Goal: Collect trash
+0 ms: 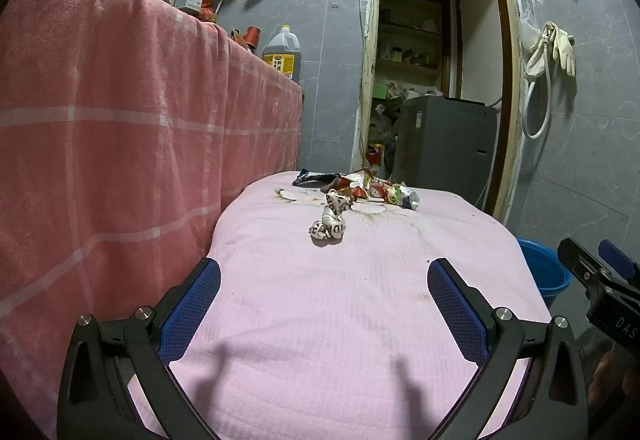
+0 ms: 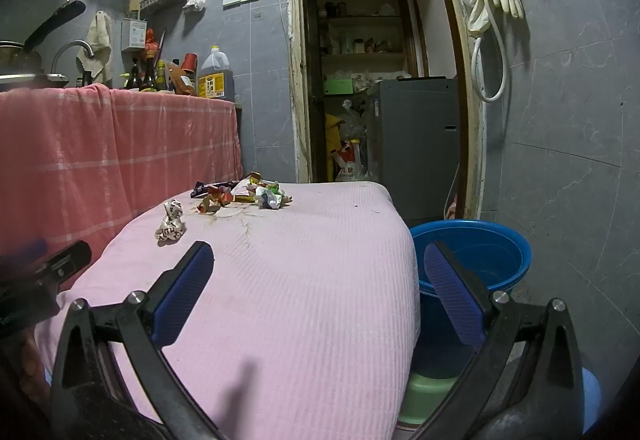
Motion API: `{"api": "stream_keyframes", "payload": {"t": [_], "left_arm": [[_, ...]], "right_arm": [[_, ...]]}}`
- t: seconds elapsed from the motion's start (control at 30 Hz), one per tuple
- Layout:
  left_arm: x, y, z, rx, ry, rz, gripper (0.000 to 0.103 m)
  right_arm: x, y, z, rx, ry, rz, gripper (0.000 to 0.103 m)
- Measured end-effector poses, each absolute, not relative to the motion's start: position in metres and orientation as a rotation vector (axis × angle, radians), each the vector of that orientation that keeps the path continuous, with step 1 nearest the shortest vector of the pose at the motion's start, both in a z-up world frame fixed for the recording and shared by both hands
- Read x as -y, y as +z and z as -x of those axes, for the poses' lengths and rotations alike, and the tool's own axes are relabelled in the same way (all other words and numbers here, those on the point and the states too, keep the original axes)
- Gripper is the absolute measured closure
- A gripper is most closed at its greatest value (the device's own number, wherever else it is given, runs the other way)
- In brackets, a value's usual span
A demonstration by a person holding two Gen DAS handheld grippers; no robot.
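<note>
Pink cloth (image 1: 360, 320) covers the low table that fills most of both views, its weave faintly ribbed and stained brown near the far end. Beside it on the left hangs a coral checked cloth (image 1: 120, 120) draped over a higher counter, where an oil jug (image 2: 216, 78) and several bottles stand. Past the table's right edge sits a blue basin (image 2: 500, 252) on the floor, with a green stool (image 2: 424, 400) partly under it. Behind, an open doorway shows a grey appliance (image 2: 416, 136).

Both tools hover low over the near end of the table. The left gripper (image 1: 324, 296) has its blue-padded jaws spread wide with nothing between them. The right gripper (image 2: 318, 284) is likewise spread wide and empty, its right finger lying over the basin in the right wrist view.

At the far end of the table lies the trash pile (image 1: 360, 188), a cluster of crumpled wrappers and torn packets. Just in front of it, slightly apart, lies a twisted white wrapper (image 1: 328, 224) with dark lettering, well ahead of both grippers.
</note>
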State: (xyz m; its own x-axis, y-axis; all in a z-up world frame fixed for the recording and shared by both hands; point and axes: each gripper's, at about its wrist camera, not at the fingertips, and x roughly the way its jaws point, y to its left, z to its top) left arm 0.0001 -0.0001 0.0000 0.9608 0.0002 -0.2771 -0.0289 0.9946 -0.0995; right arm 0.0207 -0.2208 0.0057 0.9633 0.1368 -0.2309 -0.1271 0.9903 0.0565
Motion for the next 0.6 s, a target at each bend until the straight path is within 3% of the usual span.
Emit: {"api": "stream_keyframes", "payload": {"t": [0.6], "left_arm": [[0.0005,-0.0002,-0.0003,-0.278,0.009,0.11,0.001]], "right_arm": [[0.2203,0.0054,-0.021,-0.237,0.133,-0.041,0.0]]}}
